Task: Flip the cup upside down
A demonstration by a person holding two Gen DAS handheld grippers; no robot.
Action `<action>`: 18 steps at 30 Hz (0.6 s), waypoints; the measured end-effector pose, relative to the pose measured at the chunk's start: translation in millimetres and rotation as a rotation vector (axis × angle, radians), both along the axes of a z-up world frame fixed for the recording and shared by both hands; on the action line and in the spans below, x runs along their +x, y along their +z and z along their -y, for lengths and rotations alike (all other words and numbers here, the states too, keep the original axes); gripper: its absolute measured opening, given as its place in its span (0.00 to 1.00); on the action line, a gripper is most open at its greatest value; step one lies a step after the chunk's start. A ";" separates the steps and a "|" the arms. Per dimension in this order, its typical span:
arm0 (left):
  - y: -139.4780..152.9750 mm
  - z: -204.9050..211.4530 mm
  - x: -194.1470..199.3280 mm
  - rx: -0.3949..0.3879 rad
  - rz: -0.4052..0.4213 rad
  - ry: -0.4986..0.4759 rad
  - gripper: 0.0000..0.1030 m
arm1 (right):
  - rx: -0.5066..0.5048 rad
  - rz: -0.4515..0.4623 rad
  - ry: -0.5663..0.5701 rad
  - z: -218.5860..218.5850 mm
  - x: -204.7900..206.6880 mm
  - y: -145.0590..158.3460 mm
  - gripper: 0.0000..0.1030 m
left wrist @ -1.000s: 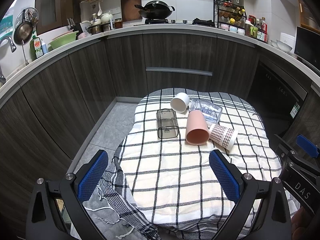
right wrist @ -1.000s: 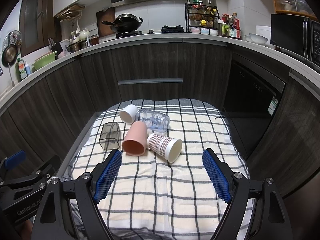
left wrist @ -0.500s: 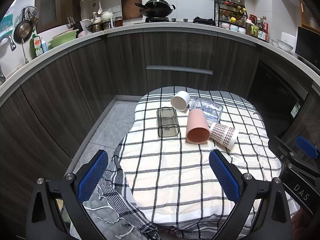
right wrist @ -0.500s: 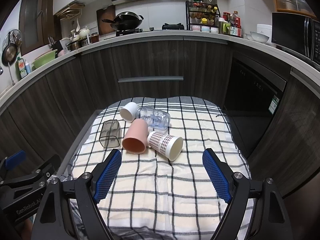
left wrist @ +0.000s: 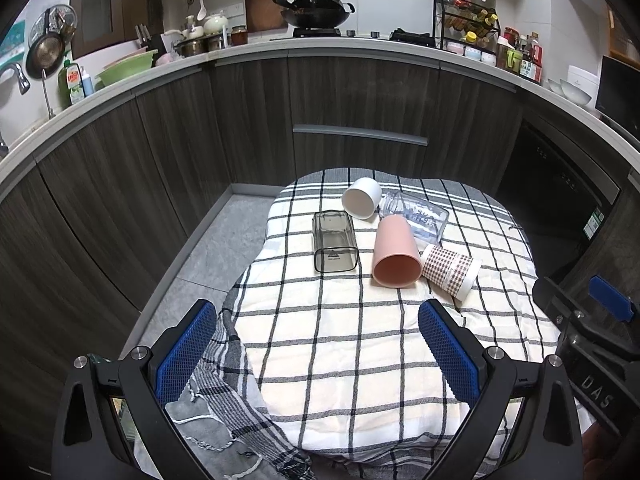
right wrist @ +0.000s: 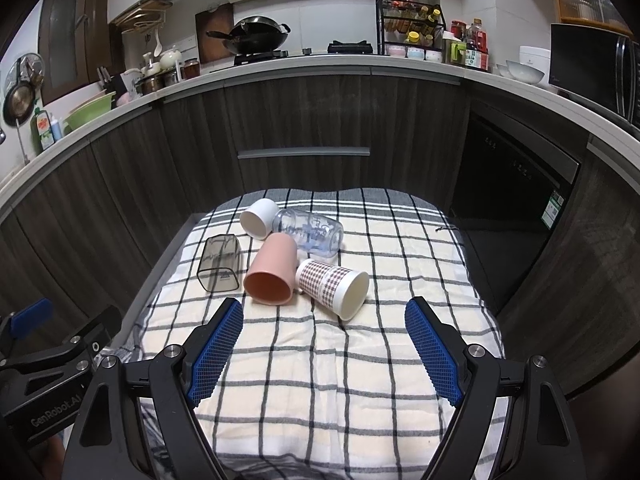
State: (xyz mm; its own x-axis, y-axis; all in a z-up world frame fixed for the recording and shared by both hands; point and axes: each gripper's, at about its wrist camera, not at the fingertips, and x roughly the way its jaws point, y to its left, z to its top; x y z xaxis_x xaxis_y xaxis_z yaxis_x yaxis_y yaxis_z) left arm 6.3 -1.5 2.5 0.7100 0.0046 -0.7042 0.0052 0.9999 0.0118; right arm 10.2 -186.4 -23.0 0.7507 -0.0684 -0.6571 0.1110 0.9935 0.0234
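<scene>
Pink cup (right wrist: 271, 272) lying on its side just beyond right tool (right wrist: 324, 344), both tools spread apart, left tool (left wrist: 316, 344) farther back

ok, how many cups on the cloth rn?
5, all lying on their sides: white cup at the back, clear bottle-like cup beside it, smoky square cup on the left, pink cup in the middle, checked paper cup on the right. None looks hidden.

Pink cup (right wrist: 271, 272) on its side, mouth toward camera, touching checked cup (right wrist: 332, 282)
</scene>
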 end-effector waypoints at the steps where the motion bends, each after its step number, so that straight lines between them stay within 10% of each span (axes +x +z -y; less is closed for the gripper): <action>1: -0.6 0.7 2.5 -0.006 -0.002 0.002 1.00 | -0.004 -0.004 0.003 -0.2 2.1 -0.7 0.81; 18: -23.8 -3.3 52.7 -0.022 -0.040 0.129 1.00 | -0.088 -0.086 0.070 -0.9 66.6 -10.8 0.81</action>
